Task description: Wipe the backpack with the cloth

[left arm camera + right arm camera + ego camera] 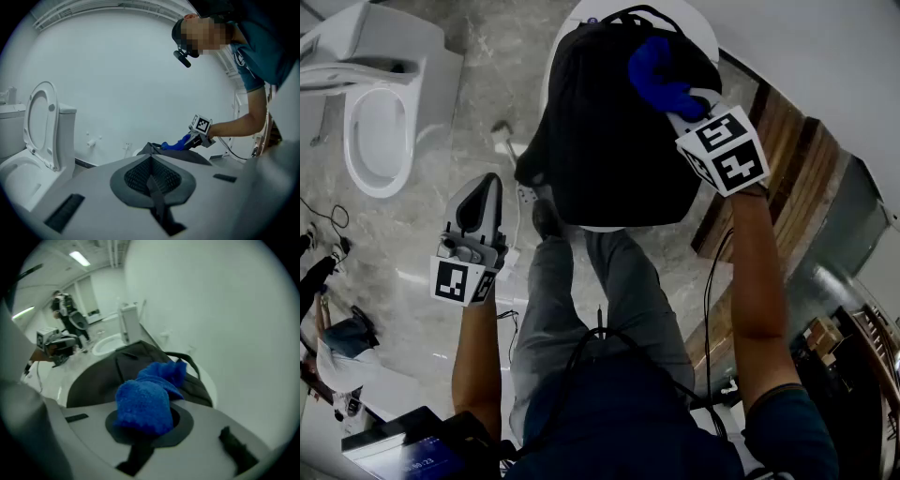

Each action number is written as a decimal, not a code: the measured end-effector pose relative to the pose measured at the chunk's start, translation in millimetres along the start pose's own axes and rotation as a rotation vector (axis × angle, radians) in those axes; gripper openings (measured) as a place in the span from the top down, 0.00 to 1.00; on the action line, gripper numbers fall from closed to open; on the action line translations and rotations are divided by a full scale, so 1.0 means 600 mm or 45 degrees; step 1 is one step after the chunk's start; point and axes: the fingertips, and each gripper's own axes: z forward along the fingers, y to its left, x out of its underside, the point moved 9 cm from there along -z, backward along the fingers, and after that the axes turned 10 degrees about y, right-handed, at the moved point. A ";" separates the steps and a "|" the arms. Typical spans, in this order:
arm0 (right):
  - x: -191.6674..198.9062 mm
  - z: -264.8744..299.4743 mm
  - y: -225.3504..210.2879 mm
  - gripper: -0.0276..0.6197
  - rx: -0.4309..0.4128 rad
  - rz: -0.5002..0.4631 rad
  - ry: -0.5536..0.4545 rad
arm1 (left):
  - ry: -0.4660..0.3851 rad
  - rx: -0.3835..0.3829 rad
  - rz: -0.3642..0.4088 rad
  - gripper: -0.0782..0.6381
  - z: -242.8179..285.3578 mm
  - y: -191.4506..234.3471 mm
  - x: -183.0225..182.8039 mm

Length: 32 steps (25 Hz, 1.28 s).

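On the round white table (701, 26) lies a black fabric backpack (600, 141), where the right gripper (677, 99) has its jaws clamped on a fluffy blue cloth (654, 73). The left gripper (486, 187), jaws together, holds nothing.

A: Where is the head camera looking from?
B: It is looking steeply down, taking in the backpack (600, 141), the toilet (380, 131), the left tongs (487, 187) and the right tongs (672, 94).
A: And the others?
B: Each is riding close behind its own tongs. The left one is facing the backpack from farther off; the right one is sitting right above it, looking back toward the toilet.
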 end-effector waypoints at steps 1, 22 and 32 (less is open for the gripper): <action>0.030 -0.008 -0.023 0.93 0.087 0.085 0.043 | 0.000 0.000 -0.001 0.89 0.000 0.000 0.000; 0.011 0.005 0.135 0.93 -0.035 -0.084 -0.156 | -0.021 0.063 0.073 0.89 0.038 -0.047 -0.009; 0.130 -0.018 0.198 0.93 -0.039 0.206 -0.273 | -0.092 0.123 0.107 0.89 0.026 -0.084 -0.095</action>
